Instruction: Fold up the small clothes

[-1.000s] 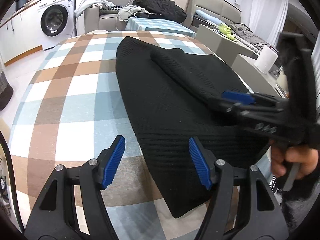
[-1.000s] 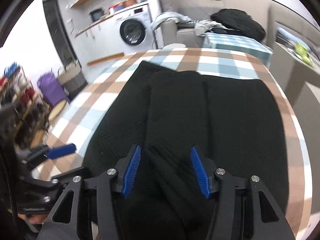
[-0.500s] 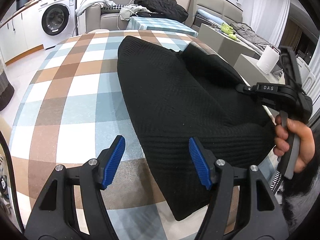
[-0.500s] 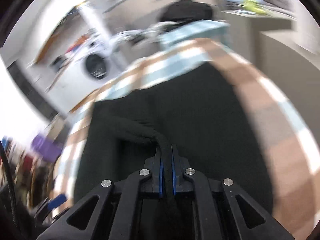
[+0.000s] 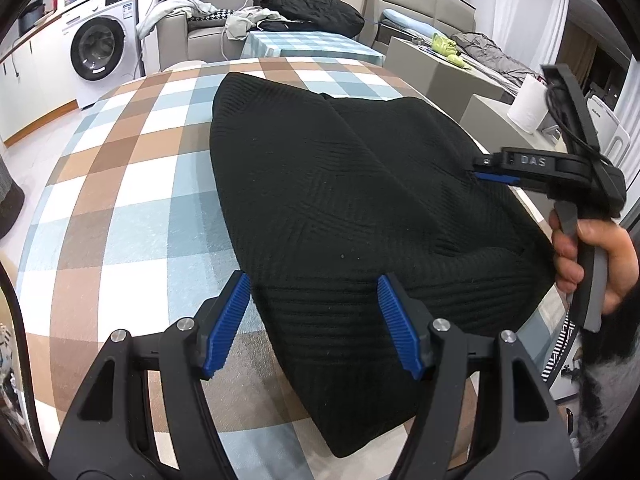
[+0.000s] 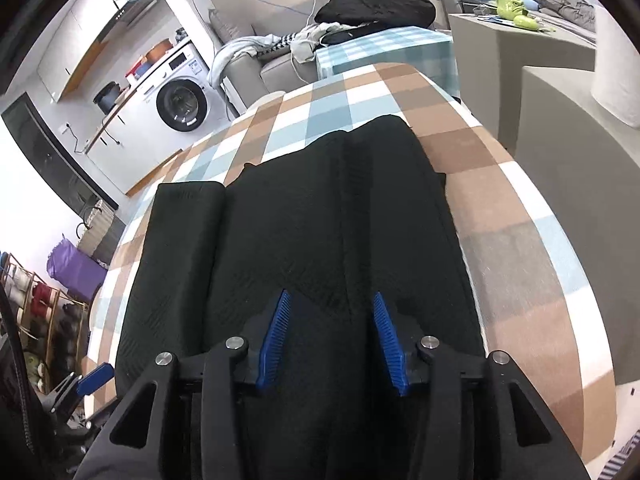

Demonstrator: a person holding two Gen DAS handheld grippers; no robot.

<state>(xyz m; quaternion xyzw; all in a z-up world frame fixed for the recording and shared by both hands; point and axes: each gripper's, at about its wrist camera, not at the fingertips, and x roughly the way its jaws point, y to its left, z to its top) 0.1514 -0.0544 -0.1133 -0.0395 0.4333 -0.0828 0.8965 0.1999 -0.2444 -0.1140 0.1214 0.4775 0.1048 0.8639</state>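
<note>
Left wrist view first: your left gripper [image 5: 314, 322] sits at the bottom of the frame with its blue pads wide apart and nothing between them, hanging just over the near hem of the black knit sweater [image 5: 340, 200]. The sweater lies flat across the middle of the checked tablecloth [image 5: 120, 200], running from upper centre down to the lower right. At the right edge you can see your right hand [image 5: 592, 256] holding the right gripper [image 5: 490, 168] over the sweater's right side. A diagonal crease across the top layer suggests a sleeve or side panel has been laid inward.

Right wrist view: the right gripper [image 6: 332, 340] is at bottom centre, and its jaws have just been opening. The pads stand apart with a raised ridge of the sweater [image 6: 320, 220] running up between them, not pinched. So that fold looks freshly let go. On the left of this frame another thick folded strip lies along the sweater's edge.

My read: you're partway. The sides look tucked in, but the long body still needs folding over end to end, and that's probably your next grab.
</note>
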